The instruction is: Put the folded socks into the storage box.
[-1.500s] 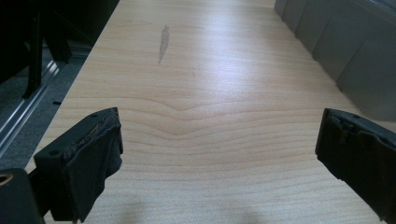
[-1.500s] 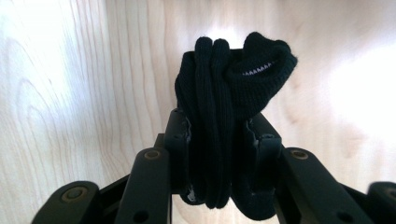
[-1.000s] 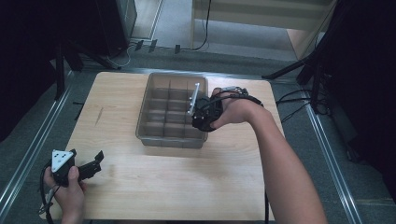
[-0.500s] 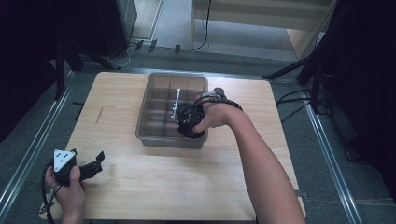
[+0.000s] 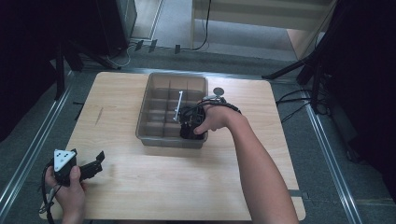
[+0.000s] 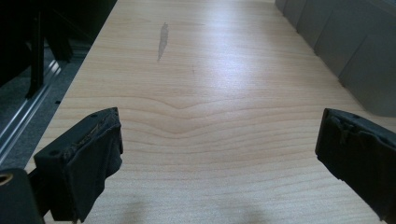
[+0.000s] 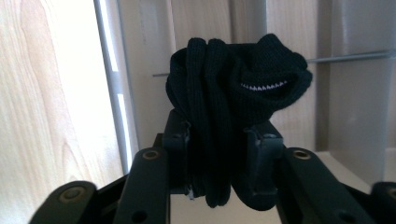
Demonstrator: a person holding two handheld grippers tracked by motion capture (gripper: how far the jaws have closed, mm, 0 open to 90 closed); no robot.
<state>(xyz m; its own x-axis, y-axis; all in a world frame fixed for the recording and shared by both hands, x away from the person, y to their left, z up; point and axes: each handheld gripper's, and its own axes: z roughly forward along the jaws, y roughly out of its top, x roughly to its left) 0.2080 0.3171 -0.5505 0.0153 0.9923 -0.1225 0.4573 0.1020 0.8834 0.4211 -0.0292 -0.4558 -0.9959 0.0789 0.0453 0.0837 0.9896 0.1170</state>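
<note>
Worktop (image 5: 163,186): pale wood, rectangular, with a short dark streak (image 5: 99,115) toward its far left; the streak (image 6: 163,39) also appears in the left gripper view.

Divided bin (image 5: 154,100): translucent grey, split into small compartments, standing at the centre of the worktop toward the far side. Its grey wall (image 6: 355,60) rises at the right of the left gripper view.

White rod (image 5: 178,105): thin, lying across the middle compartments of the bin, left of the right gripper.

Round disc (image 5: 218,91): small, grey, on the worktop just right of the bin's far right corner.

Right gripper (image 5: 190,127): held in the right hand (image 5: 215,119), set down into the near right part of the bin. Its jaws are narrowed on a rolled dark sock (image 7: 233,102), which stands up between them over the bin's compartments; a short line of white stitching marks the sock.

Left gripper (image 5: 93,164): held in the left hand (image 5: 70,193) at the near left corner of the worktop, jaws spread wide with nothing between them, bare wood showing in the gap.
</note>
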